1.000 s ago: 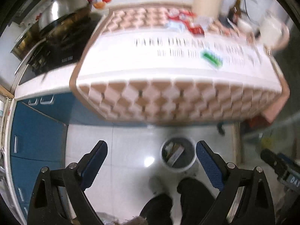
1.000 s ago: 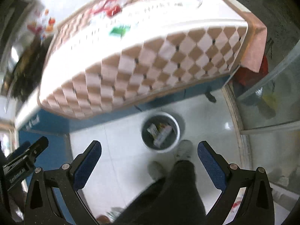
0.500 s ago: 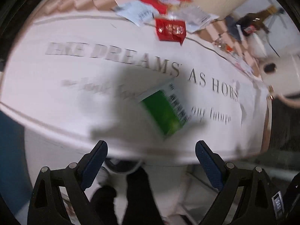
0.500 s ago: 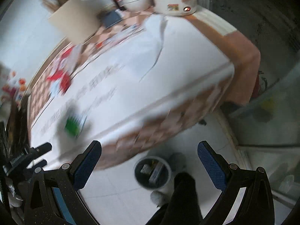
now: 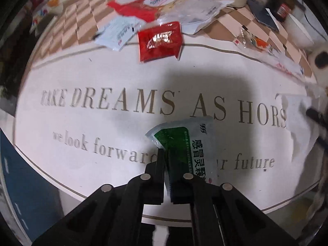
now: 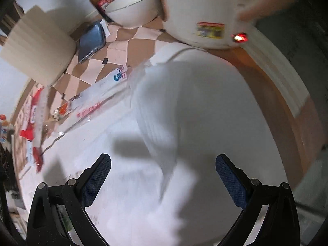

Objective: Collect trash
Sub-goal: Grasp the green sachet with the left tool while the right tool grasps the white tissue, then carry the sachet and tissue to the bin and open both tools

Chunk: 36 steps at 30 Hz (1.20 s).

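At the near edge of the desk, over the printed lettering of its white cover, the left gripper had closed on the green-and-white sachet — half a second earlier its fingers had been wide apart with the packet lying loose on the cover between them. Now the fingers stood almost together with the sachet's near edge pinched between them, the rest of it fanning out forward and to the right just above the cover. That made one piece of trash secured; judged from this, the next step was to lift it clear and carry it to a bin, which was out of sight in both current views.

The right gripper had swung in low over the far side of the desk, its blue-padded fingers spread wide and holding nothing. A blurred sheet of white paper lay directly ahead between them — probably its next target, though the blur left its edges unclear.

More trash was left at the back of the desk: a red packet, a larger red-and-white bag, a clear plastic wrapper and a pale blue-white sachet, lying close together and partly overlapping.
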Motion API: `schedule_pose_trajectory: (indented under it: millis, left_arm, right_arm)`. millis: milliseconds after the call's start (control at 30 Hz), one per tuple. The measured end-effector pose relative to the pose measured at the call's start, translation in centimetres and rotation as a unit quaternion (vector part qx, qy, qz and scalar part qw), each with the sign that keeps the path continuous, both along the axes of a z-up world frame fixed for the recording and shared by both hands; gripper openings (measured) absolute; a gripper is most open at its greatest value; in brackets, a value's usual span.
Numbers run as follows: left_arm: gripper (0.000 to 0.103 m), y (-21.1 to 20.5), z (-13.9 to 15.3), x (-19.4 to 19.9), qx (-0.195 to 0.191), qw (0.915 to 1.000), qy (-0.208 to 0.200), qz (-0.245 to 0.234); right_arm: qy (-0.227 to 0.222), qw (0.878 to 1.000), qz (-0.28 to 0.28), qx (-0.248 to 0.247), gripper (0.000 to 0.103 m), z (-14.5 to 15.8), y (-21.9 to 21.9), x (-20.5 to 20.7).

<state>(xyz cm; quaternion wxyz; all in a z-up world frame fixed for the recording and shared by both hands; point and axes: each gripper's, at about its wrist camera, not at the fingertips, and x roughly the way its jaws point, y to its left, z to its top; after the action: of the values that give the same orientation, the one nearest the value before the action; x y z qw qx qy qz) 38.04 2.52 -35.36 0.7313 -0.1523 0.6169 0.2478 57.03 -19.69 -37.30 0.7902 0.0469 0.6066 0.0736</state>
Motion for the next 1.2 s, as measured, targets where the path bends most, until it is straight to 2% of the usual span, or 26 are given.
schedule_pose_trajectory:
  millis: [33,67,133,167,200,333,467,600,767,867,967,1067,1167,1200]
  left_arm:
    - [0.0,-0.4,0.2,-0.1,0.018,0.9998,-0.001,-0.007]
    - [0.0,-0.8,0.6,-0.4,0.032,0.9994,-0.003,-0.015]
    - [0.0,-1.5,1.3,-0.8,0.054,0.9981,-0.005,-0.028]
    - [0.0,-1.9,2.0,-1.3,0.067,0.9971,-0.011,-0.034]
    - [0.0,-2.1,2.8,-2.0,0.079,0.996,-0.017,-0.039]
    - [0.0,-3.3,6.1,-4.4,0.109,0.9913,-0.046,-0.057]
    - [0.0,-3.5,8.7,-8.0,0.118,0.9871,-0.081,-0.073]
    - [0.0,-3.5,10.0,-11.9,0.112,0.9845,-0.109,-0.08]
    - [0.0,-3.8,8.3,-18.3,0.092,0.9853,-0.118,-0.083]
    - [0.0,-3.8,4.8,-22.2,0.071,0.9889,-0.104,-0.08]
    - [0.0,-3.6,-0.6,-24.9,0.038,0.9944,-0.072,-0.067]
    - [0.0,-2.9,-7.5,-26.8,0.005,0.9983,-0.028,-0.051]
    - [0.001,-2.0,-14.6,-27.9,-0.026,0.999,0.012,-0.034]
    - [0.001,-1.5,-18.0,-28.2,-0.042,0.9984,0.027,-0.025]
  right_arm:
    - [-0.017,1.0,0.007,-0.018,0.099,0.0,0.6,0.2]
    - [-0.032,0.999,0.021,-0.033,0.091,0.0,1.3,0.3]
    - [-0.063,0.994,0.05,-0.071,0.066,0.1,2.7,0.0]
    - [-0.078,0.992,0.06,-0.083,0.035,0.3,3.1,-0.2]
    - [-0.084,0.991,0.069,-0.073,0.003,0.4,3.2,-0.4]
    - [-0.083,0.994,0.069,-0.023,0.003,1.2,2.5,-1.6]
    - [-0.093,0.993,0.064,0.031,0.003,3.6,1.1,-5.1]
    - [-0.101,0.989,0.063,0.086,0.003,6.5,-1.5,-11.9]
    - [-0.084,0.987,0.064,0.118,0.003,6.5,-3.3,-21.4]
    - [-0.069,0.989,0.07,0.115,0.003,4.6,-3.7,-26.9]
    - [-0.046,0.991,0.074,0.106,0.003,1.0,-3.8,-30.8]
    - [-0.008,0.993,0.074,0.093,0.003,-4.9,-3.6,-34.1]
    - [0.044,0.993,0.066,0.087,0.003,-13.4,-3.3,-36.7]
    - [0.058,0.993,0.063,0.087,0.003,-15.7,-3.3,-37.3]
